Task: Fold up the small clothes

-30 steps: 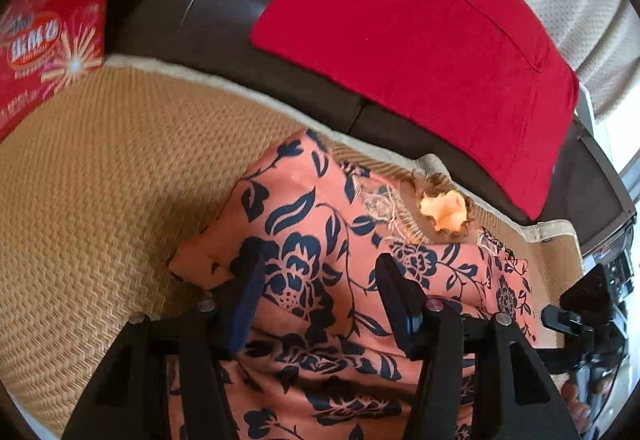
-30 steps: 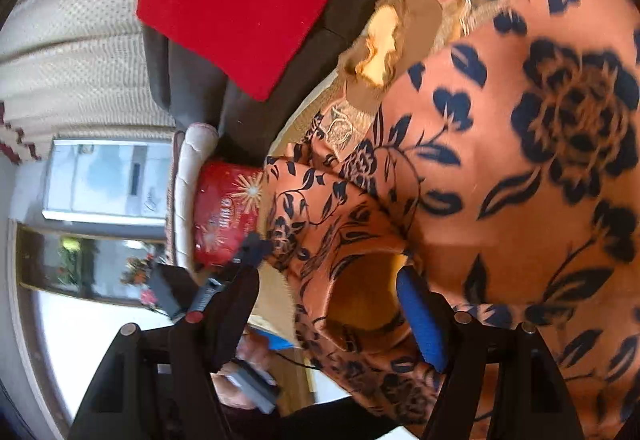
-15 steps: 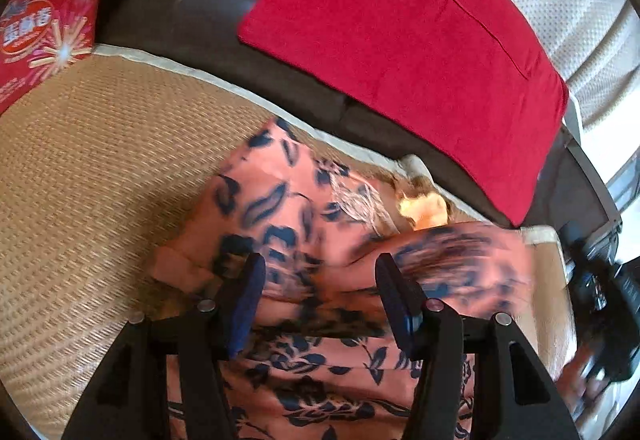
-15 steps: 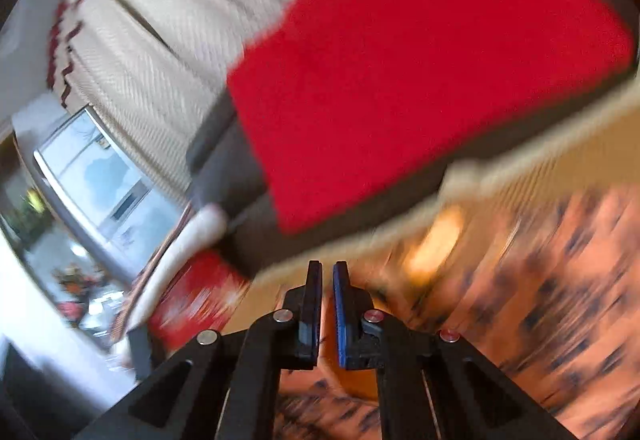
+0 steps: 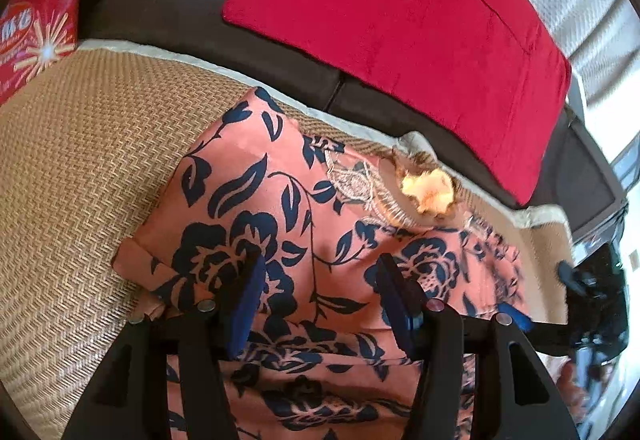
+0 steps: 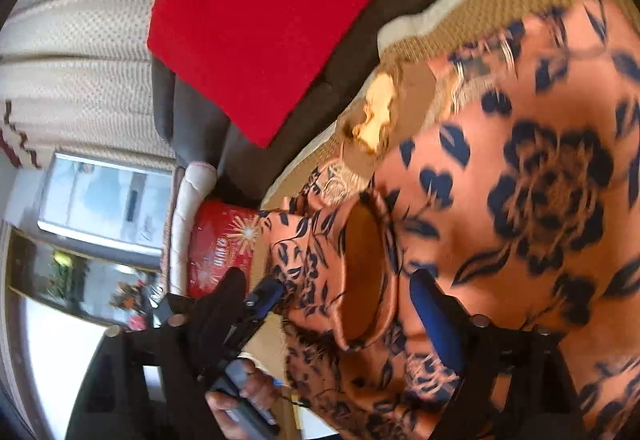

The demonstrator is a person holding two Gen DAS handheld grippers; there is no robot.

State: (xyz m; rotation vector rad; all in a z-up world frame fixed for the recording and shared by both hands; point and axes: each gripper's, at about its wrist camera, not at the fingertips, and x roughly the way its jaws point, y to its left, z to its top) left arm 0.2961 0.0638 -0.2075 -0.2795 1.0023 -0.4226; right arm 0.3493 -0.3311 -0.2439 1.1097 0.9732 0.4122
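Woven mat bears floral garment under both open, empty grippers, red cushion behind.

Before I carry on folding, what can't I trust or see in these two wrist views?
- Near hem of the salmon floral-print garment: left wrist view, hidden behind the left hand-held gripper and cut off by the bottom edge.
- Floral print: right wrist view, motion-blurred.
- Sleeve opening: right wrist view, between the right hand-held gripper pads; contact unclear.
- Red printed packet: lettering unreadable.
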